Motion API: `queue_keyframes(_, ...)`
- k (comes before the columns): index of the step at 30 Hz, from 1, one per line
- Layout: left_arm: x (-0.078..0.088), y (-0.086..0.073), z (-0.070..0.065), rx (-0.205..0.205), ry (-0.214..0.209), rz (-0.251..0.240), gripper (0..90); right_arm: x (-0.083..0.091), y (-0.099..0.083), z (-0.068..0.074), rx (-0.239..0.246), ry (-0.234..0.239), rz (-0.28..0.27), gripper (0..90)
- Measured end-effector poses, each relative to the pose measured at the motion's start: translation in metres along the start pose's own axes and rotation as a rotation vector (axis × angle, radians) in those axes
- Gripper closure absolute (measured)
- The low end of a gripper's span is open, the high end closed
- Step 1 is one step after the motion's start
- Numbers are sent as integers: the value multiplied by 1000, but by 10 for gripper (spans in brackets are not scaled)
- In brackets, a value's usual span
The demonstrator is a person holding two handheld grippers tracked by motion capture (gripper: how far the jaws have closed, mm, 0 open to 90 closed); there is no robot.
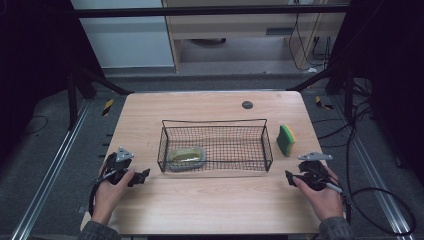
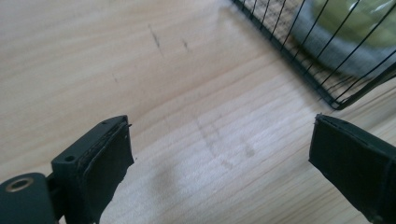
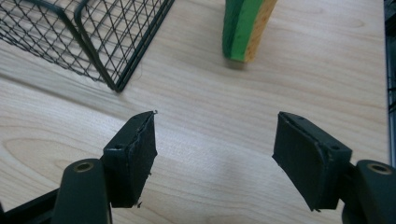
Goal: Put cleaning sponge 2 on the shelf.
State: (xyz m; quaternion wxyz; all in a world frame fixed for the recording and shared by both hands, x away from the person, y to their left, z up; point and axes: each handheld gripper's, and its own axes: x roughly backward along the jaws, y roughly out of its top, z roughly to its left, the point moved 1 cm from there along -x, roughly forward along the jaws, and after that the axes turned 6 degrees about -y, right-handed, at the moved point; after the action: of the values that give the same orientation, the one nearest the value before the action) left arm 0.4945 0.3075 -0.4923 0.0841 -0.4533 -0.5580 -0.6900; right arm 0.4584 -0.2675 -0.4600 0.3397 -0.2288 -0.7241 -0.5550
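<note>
Wood table point(image 1: 210, 205) — 1 basket point(image 1: 215, 125), 1 sponge point(image 1: 286, 140), 1 bowl point(image 1: 187, 158), 2 open tongs.

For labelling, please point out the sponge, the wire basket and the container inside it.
sponge point(image 1: 286, 140), high view, green face.
wire basket point(image 1: 215, 121), high view, far rim.
container point(image 1: 187, 157), high view, middle of its top.

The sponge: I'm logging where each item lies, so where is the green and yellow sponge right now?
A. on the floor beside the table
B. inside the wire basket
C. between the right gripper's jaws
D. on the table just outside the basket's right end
D: the sponge stands on its edge on the table, just beyond the right end of the wire basket, apart from the right gripper, whose open jaws hold nothing.
</note>
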Motion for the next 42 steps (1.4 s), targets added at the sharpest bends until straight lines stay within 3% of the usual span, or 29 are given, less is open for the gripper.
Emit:
queue_keyframes(4, -4, -5, 3, 17, -7, 10, 45, 7, 22, -6, 19, -9, 49, 263)
queue_keyframes(6, -6, -7, 4, 46, -11, -1, 44, 10, 36, -10, 38, -18, 65, 268)
queue_keyframes(9, -7, -10, 7, 62, -9, 5, 42, 14, 55, -16, 42, -9, 78, 316)
queue_keyframes(15, -12, -13, 7, 49, 0, 18, 34, 15, 86, -24, 55, 3, 115, 407)
queue_keyframes(25, -14, -18, 6, 39, 13, -27, 0, -12, 131, -24, 12, 31, 192, 403)
queue_keyframes(35, -15, -18, 6, 35, 13, -26, 0, -45, 147, -28, -15, 2, 263, 442)
queue_keyframes(42, -15, -18, 6, 36, 12, -26, 0, -57, 145, -24, 14, -1, 298, 498)
